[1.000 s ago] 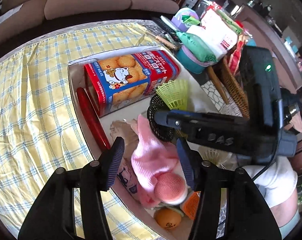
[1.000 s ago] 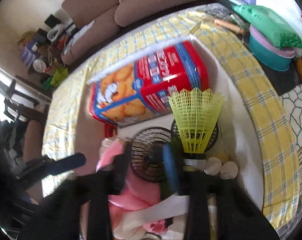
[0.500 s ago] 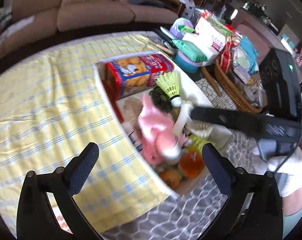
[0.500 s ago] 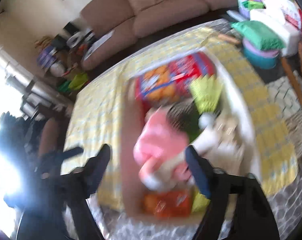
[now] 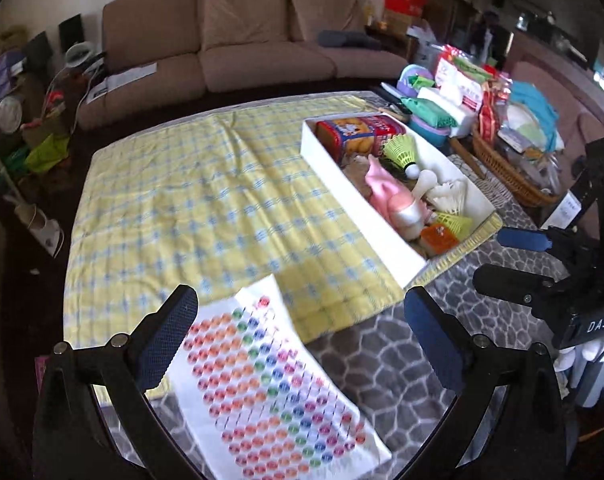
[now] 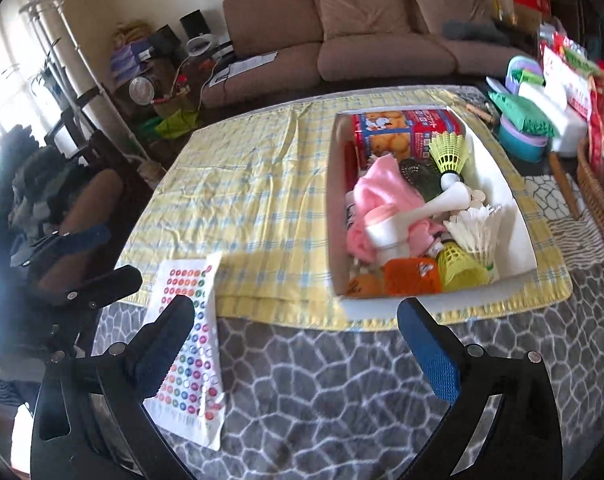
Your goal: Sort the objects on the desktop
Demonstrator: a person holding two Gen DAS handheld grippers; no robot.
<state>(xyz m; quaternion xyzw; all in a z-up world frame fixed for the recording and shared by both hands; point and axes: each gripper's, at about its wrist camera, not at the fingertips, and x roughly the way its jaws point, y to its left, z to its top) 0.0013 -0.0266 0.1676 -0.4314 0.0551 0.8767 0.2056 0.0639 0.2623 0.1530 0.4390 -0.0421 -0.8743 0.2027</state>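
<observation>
Grey stone-patterned tabletop [image 6: 341, 392] — cluttered at its far side.
A yellow checked cloth [image 6: 254, 200] covers its far part and carries a white rectangular tray [image 6: 509, 200]; a dotted sticker sheet [image 5: 270, 396] overlaps the cloth's near edge.

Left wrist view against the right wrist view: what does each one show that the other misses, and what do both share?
Only the left wrist view shows the right gripper from outside, open and empty. Only the right wrist view shows the window and the orange ball in the box's near corner. Both show the white box of jumbled items on the yellow cloth, the biscuit tin, the sticker sheet and the sofa.
</observation>
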